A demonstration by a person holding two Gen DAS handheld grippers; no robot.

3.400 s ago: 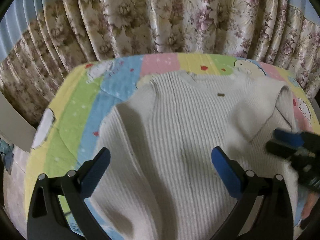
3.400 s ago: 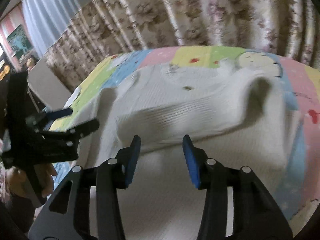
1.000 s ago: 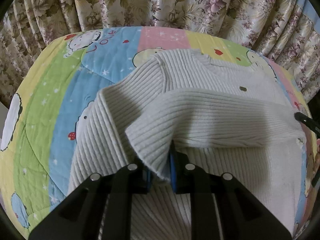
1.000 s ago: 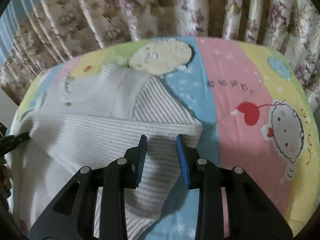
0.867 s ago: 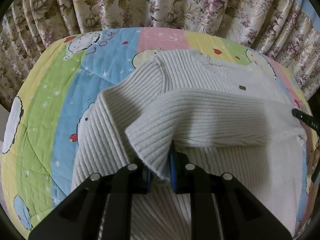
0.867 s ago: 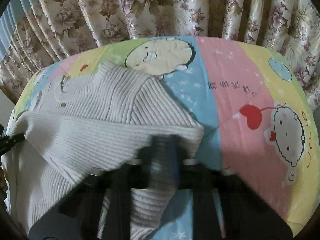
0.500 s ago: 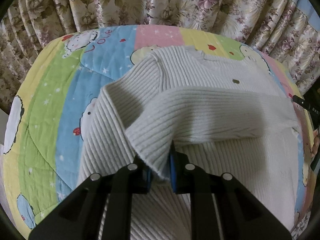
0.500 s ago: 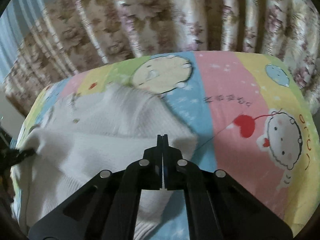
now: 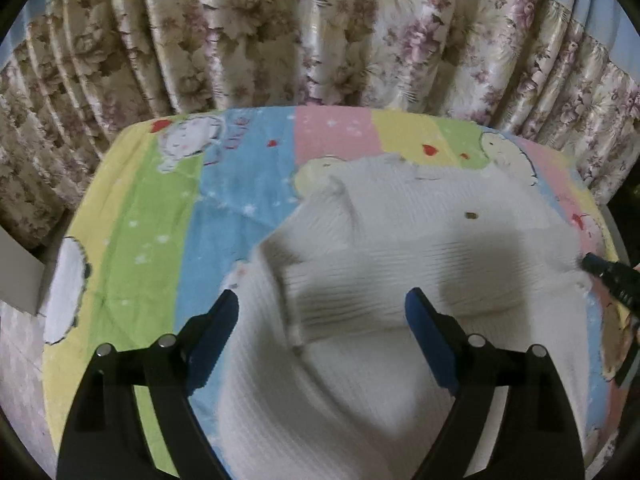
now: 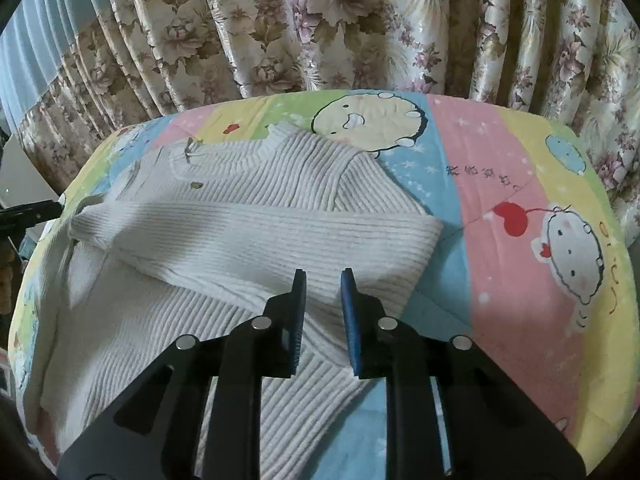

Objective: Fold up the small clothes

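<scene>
From your left wrist view, the left tool (image 9: 322, 312) hangs wide apart and empty above the white ribbed sweater (image 9: 400, 248), which lies spread on the cartoon-print quilt (image 9: 160, 200). The right tool's tip (image 9: 604, 270) pokes in at the sweater's right edge; the picture is blurred.

From your right wrist view, the right tool (image 10: 323, 296) stands narrowly parted, empty, over the folded-across sleeve (image 10: 260, 236). Floral curtains (image 10: 320, 24) hang behind the quilt.

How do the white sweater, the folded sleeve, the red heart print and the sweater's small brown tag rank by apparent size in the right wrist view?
1. white sweater
2. folded sleeve
3. red heart print
4. small brown tag
</scene>
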